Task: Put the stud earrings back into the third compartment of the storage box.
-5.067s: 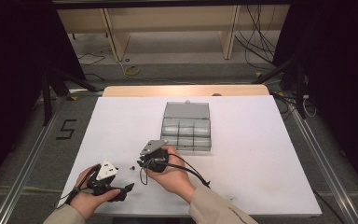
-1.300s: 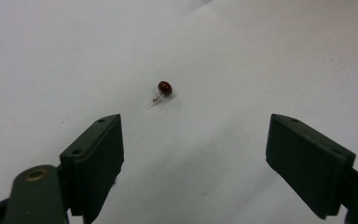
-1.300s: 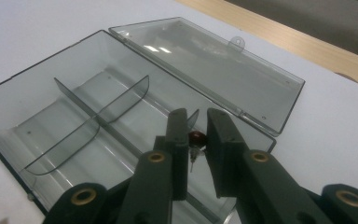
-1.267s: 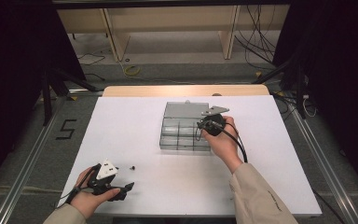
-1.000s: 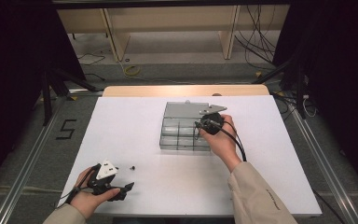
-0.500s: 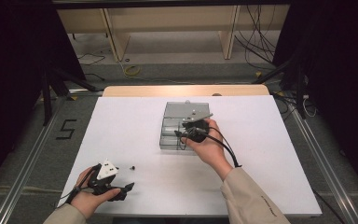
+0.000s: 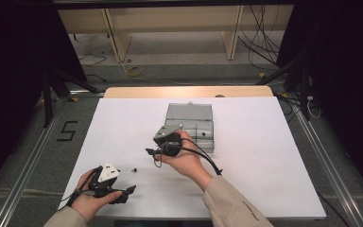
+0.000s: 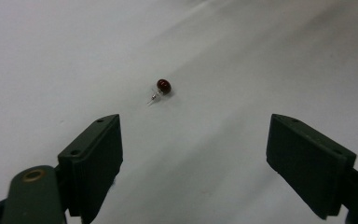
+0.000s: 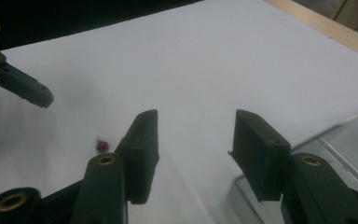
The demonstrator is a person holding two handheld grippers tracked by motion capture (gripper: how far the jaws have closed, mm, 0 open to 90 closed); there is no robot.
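A tiny dark red bead on a metal pin (image 8: 163, 86) lies on the white table sheet (image 7: 264, 156). In the high view the bead (image 7: 133, 169) is a dark speck between the two grippers. My left gripper (image 8: 196, 135) rests low at the near left (image 7: 125, 194), open wide, with the bead a short way ahead of its jaws. Held above the sheet, my right gripper (image 7: 152, 156) has just come off the left edge of a clear compartment box (image 7: 191, 125). It stands open (image 9: 196, 135) and empty. The bead (image 9: 102, 146) sits beyond its left jaw.
The clear box's corner (image 9: 335, 154) shows at the lower right of the right gripper view, and a jaw of the left gripper (image 9: 23, 88) at its upper left. A wooden strip (image 7: 189, 91) edges the table's far side. Metal rails (image 7: 28, 161) run along both sides.
My right gripper has swung from over the box's right half to the left and nearer, ending beside the box's left edge above the bead. The left gripper has stayed put.
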